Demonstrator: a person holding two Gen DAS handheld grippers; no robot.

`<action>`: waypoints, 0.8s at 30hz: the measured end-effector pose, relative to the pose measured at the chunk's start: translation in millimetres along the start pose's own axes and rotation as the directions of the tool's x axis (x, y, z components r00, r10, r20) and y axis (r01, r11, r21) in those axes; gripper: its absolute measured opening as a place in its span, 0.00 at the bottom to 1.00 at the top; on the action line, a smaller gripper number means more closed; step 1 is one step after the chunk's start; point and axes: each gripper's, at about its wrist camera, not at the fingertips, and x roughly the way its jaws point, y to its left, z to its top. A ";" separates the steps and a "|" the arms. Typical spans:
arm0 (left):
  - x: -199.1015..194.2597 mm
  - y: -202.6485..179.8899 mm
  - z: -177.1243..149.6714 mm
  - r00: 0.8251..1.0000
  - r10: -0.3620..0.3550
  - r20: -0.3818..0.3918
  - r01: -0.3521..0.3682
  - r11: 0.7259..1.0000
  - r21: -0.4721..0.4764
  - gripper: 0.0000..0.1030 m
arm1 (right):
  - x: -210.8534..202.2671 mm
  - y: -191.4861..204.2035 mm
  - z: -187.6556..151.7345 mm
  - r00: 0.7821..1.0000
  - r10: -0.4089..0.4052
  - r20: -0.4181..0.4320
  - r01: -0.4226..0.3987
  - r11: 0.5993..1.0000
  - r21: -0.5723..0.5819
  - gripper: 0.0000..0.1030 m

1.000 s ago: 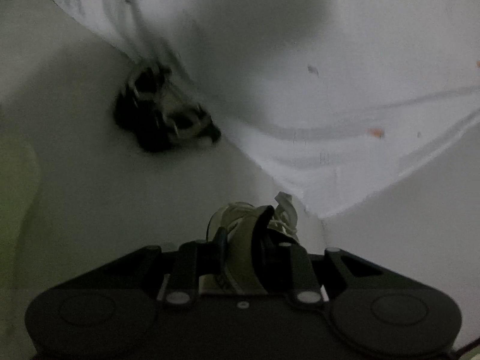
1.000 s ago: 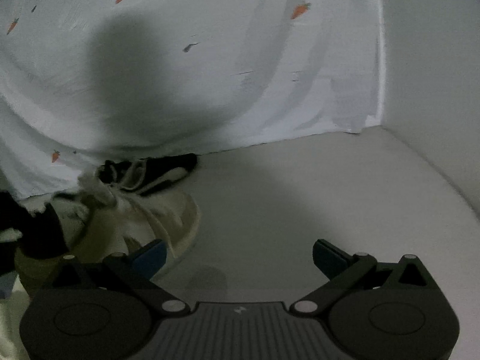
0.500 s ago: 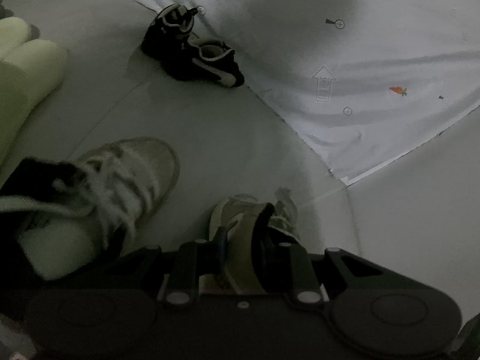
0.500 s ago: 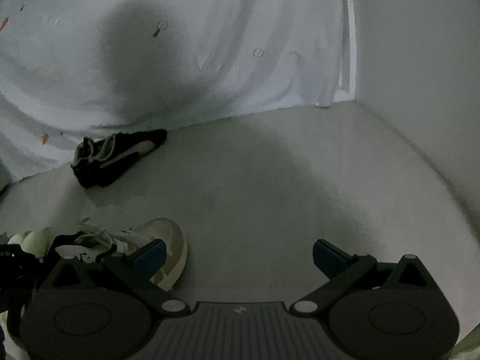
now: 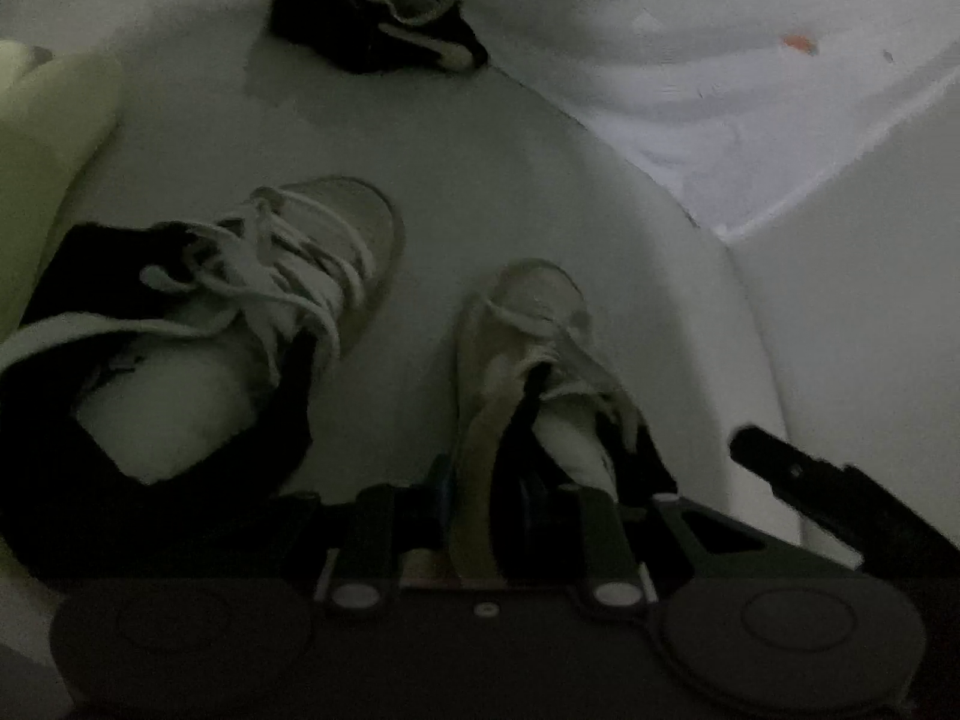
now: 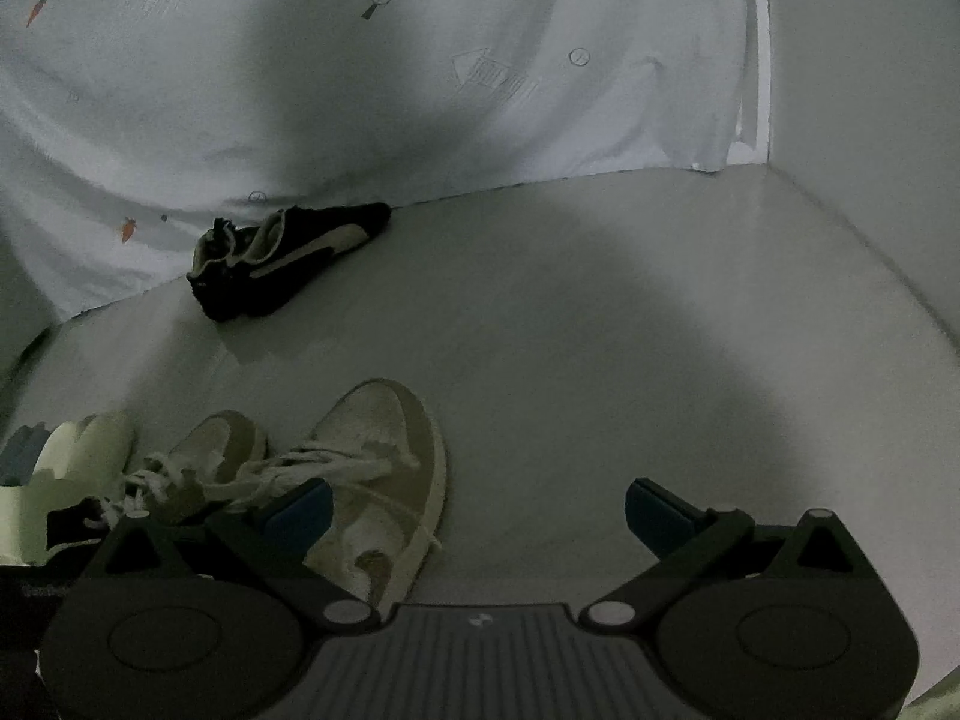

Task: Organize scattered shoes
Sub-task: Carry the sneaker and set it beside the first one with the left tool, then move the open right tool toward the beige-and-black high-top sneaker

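My left gripper is shut on the collar of a tan lace-up sneaker, toe pointing away, low over the grey floor. Its mate lies just to the left, toe the same way. In the right wrist view both tan sneakers show side by side, the held sneaker and its mate. My right gripper is open and holds nothing, its left finger above the held sneaker. A pair of black sneakers lies farther off by the sheet, also in the left wrist view.
A white sheet with small carrot prints hangs down to the floor behind the black pair. A plain wall closes off the right side. A pale green soft object lies left of the tan sneakers. Bare grey floor spreads right of the shoes.
The left gripper has carried the tan sneaker back from the sheet and down next to its mate. The right gripper has pulled back too, so both tan sneakers now show in its view.
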 end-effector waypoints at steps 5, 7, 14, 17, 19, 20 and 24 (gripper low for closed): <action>-9.7 -1.1 9.9 0.995 -0.060 -0.081 0.071 0.989 0.132 0.29 | -2.3 28.9 -0.6 1.000 0.016 -0.008 -0.016 0.999 -0.032 1.00; -22.4 -3.5 12.4 0.992 -0.094 -0.082 0.109 0.973 0.206 0.53 | -3.0 45.1 -2.3 1.000 0.017 -0.020 -0.018 0.998 -0.055 1.00; -83.1 8.2 32.3 0.991 -0.065 0.114 0.012 0.908 0.419 0.92 | -0.1 66.0 -4.1 0.997 0.047 -0.069 -0.046 0.999 0.007 1.00; -88.6 27.2 42.4 0.989 -0.035 0.146 -0.021 0.932 0.363 0.92 | 6.2 76.3 -11.3 0.990 0.051 -0.128 -0.053 0.999 -0.010 1.00; -85.4 39.6 50.7 0.989 -0.018 0.150 -0.027 0.956 0.291 0.92 | 12.5 83.3 -17.1 0.985 0.035 -0.168 -0.042 0.998 -0.038 1.00; -85.3 47.8 54.6 0.988 -0.006 0.154 -0.032 0.969 0.245 0.92 | 15.9 86.4 -19.4 0.982 0.024 -0.187 -0.035 0.998 -0.056 1.00; -83.0 58.9 59.5 0.985 0.027 0.172 -0.063 0.976 0.207 0.92 | 27.5 91.4 -29.8 0.968 -0.004 -0.253 -0.021 0.995 -0.094 1.00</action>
